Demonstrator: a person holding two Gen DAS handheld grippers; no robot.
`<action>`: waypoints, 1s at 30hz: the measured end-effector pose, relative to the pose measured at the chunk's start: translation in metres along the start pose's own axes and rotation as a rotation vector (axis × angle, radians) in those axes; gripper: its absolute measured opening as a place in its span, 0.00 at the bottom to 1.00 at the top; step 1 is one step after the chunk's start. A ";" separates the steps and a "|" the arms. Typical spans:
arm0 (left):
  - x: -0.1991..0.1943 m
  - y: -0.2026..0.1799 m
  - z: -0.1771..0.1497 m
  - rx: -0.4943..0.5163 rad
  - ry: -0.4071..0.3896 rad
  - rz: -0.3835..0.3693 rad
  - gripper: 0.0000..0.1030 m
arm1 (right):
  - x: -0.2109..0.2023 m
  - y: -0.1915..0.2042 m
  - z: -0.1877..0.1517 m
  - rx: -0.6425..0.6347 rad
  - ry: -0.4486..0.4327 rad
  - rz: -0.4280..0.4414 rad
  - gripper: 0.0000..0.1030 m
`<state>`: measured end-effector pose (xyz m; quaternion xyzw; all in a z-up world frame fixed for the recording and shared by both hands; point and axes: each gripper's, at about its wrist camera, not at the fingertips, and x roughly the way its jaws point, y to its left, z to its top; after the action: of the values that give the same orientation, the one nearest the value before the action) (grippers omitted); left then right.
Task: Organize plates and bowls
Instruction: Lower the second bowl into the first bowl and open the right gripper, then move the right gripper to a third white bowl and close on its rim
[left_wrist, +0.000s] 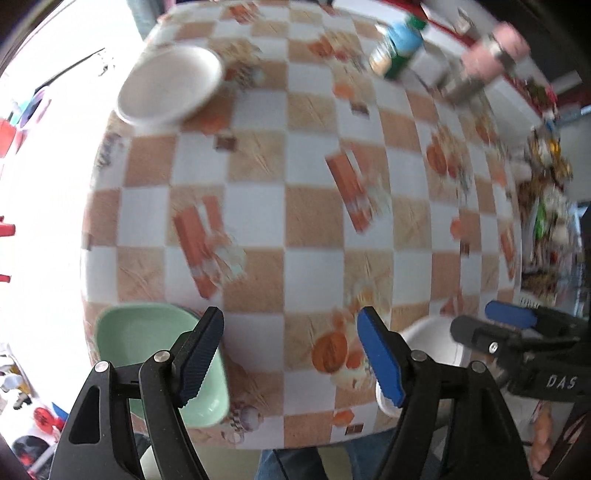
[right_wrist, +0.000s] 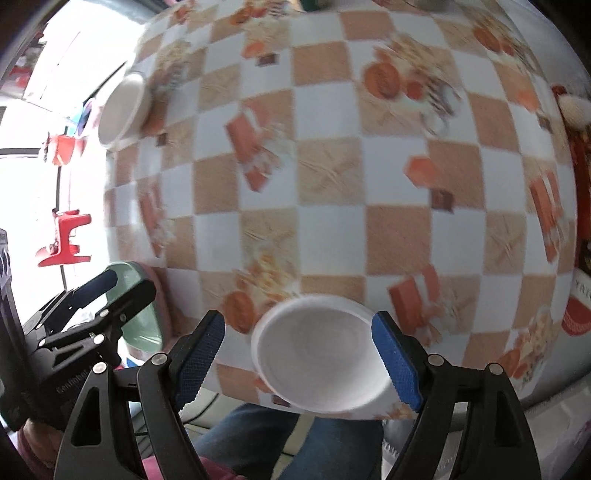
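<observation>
A mint green square bowl (left_wrist: 155, 354) sits at the table's near left corner, partly behind my left finger; it also shows in the right wrist view (right_wrist: 142, 317). A white bowl (right_wrist: 321, 354) sits at the near edge between my right gripper's open fingers; it shows in the left wrist view (left_wrist: 436, 343). A white plate (left_wrist: 170, 85) lies at the far left; it shows in the right wrist view (right_wrist: 123, 107). My left gripper (left_wrist: 291, 354) is open and empty above the tablecloth. My right gripper (right_wrist: 299, 358) is open around the white bowl.
The table (left_wrist: 295, 206) has a checked orange and white cloth. Jars and cans (left_wrist: 399, 48) stand at the far right, with packets (left_wrist: 543, 206) along the right edge. A red stool (right_wrist: 64, 240) stands beyond the left edge. A person's legs are below the near edge.
</observation>
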<state>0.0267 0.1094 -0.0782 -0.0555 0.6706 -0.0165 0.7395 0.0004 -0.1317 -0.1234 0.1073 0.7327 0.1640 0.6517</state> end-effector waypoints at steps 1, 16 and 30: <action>-0.002 0.004 0.003 -0.005 -0.011 0.001 0.76 | -0.001 0.006 0.005 -0.006 -0.002 0.002 1.00; -0.025 0.096 0.098 -0.199 -0.132 0.137 0.77 | 0.000 0.103 0.114 -0.101 -0.045 -0.018 1.00; 0.032 0.157 0.174 -0.355 -0.141 0.283 0.77 | 0.068 0.164 0.208 -0.149 -0.079 -0.091 1.00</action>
<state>0.1948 0.2722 -0.1094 -0.0912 0.6107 0.2096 0.7582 0.1888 0.0656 -0.1438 0.0315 0.6965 0.1838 0.6930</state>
